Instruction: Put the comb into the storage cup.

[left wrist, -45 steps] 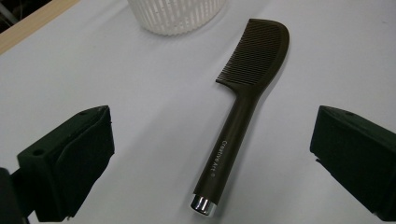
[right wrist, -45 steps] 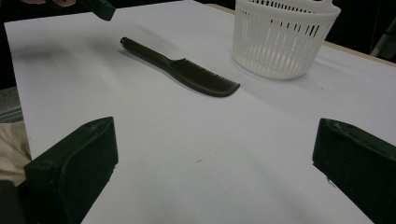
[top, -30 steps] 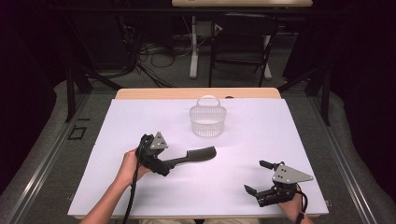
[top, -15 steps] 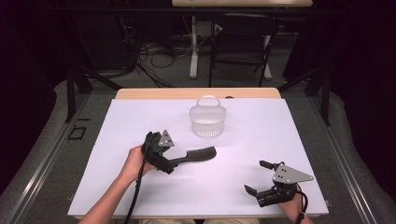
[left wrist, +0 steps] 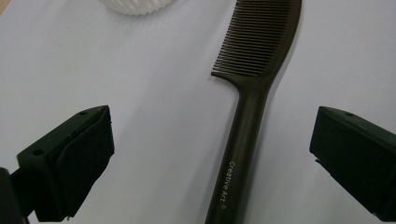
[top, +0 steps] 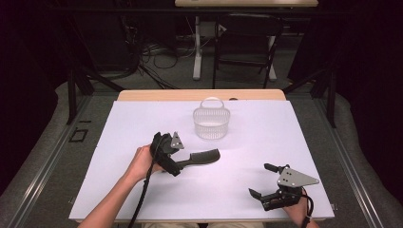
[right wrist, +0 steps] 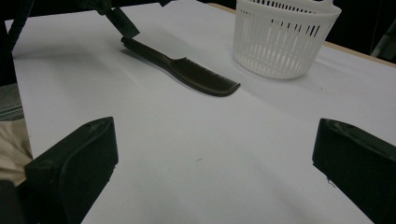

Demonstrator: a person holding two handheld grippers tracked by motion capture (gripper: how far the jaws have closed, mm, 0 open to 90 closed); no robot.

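A black comb (top: 202,157) lies flat on the white table, teeth end toward the right. My left gripper (top: 175,165) stands open over its handle. In the left gripper view the comb (left wrist: 243,135) runs up between the two wide-apart jaws of the left gripper (left wrist: 212,126), touching neither. A white slatted basket (top: 211,122) with a handle stands behind the comb, apart from it. My right gripper (top: 261,180) rests open near the front right of the table with nothing between its jaws. In the right gripper view (right wrist: 212,154) it faces the comb (right wrist: 187,70) and the basket (right wrist: 285,37).
The white table cover (top: 285,133) has a wooden edge (top: 199,95) at the back. Dark chairs and cables stand on the floor beyond. Bare table surface lies between the two grippers and around the basket.
My left gripper has slid a little to the right, so its open jaws now straddle the comb's handle. The comb, basket and right gripper have stayed put.
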